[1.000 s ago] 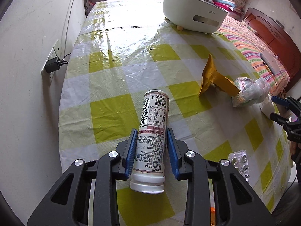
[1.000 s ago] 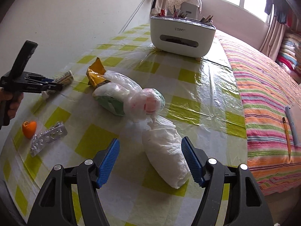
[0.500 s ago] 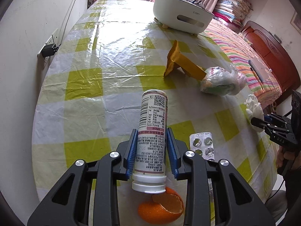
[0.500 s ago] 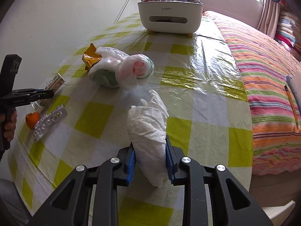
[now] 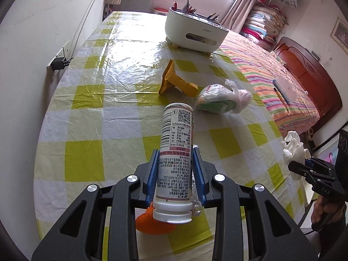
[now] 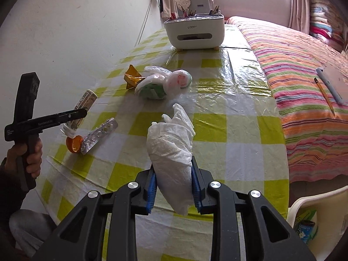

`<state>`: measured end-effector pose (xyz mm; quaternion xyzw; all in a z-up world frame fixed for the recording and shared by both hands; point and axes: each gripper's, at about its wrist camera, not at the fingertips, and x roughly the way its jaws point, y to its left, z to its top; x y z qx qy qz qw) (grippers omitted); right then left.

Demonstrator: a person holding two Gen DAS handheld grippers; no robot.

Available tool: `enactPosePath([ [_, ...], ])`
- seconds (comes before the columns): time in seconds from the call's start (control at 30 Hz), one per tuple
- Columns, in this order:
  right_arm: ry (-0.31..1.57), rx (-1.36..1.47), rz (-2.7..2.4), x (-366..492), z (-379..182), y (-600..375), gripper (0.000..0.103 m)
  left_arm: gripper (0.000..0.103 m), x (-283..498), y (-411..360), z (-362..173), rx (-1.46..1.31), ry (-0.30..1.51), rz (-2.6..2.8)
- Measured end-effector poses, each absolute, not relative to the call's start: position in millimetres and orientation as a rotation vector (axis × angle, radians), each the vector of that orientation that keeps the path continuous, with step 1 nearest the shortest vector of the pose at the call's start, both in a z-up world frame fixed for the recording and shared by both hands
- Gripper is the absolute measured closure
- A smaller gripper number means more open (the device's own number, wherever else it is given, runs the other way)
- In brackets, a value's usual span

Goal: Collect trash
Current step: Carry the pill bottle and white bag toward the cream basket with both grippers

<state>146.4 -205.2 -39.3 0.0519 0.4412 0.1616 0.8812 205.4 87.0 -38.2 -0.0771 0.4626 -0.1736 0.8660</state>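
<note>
- Left gripper (image 5: 175, 175): the blue pads are clamped on both sides of a cylindrical tablet tube (image 5: 175, 161). The tube is carried clear of the table, white cap toward the camera, closed end pointing to 12 o'clock.
- Right gripper (image 6: 174, 187): the jaws are pressed together on a crumpled white tissue wad (image 6: 171, 150), which is raised off the table. Its loose end stands up toward 12 o'clock.
- Handling, tube: judged rigid and light, with a glossy printed label that can slip along the pads. The mid-body hold is suitable; a hold on the cap risks the cap coming off.
- Handling, tissue: judged soft, very light and compressible. It needs a firm pinch through the bulk; a hold on a loose corner may tear or unravel it.
- Remaining on the checked tablecloth (image 6: 217, 117), right wrist view: an orange peel (image 6: 75, 144) and a foil blister pack (image 6: 99, 134) at 9 o'clock, touching each other.
- At 11 o'clock, a knotted plastic bag (image 6: 163, 82) lies just beside a gold wrapper (image 6: 131, 78).
- Blister pack: judged flat and stiff, best taken across an edge. Bag: slippery film, best taken at the knot.
- A white organiser box (image 6: 193, 30) stands at 12 o'clock, at the far end of the table.
- A white container (image 6: 319, 215) with items inside sits at 4 o'clock beyond the table edge; whether it is the trash bin cannot be told.
</note>
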Motion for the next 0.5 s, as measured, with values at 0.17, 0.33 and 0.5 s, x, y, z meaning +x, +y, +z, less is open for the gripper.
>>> enactPosePath([
  [0.17,0.884,0.142,0.335,132,-26,-208,0.077,0.074,194,74,-29,-0.159,0.959,-0.393],
  [0.33,0.840,0.188,0.332,126,-16,-216,0.077,0.074,185,63,-21,-0.167,0.944,-0.407],
  [0.5,0.820,0.219,0.321,118,-12,-225,0.077,0.074,170,46,-13,-0.150,0.934,-0.427],
])
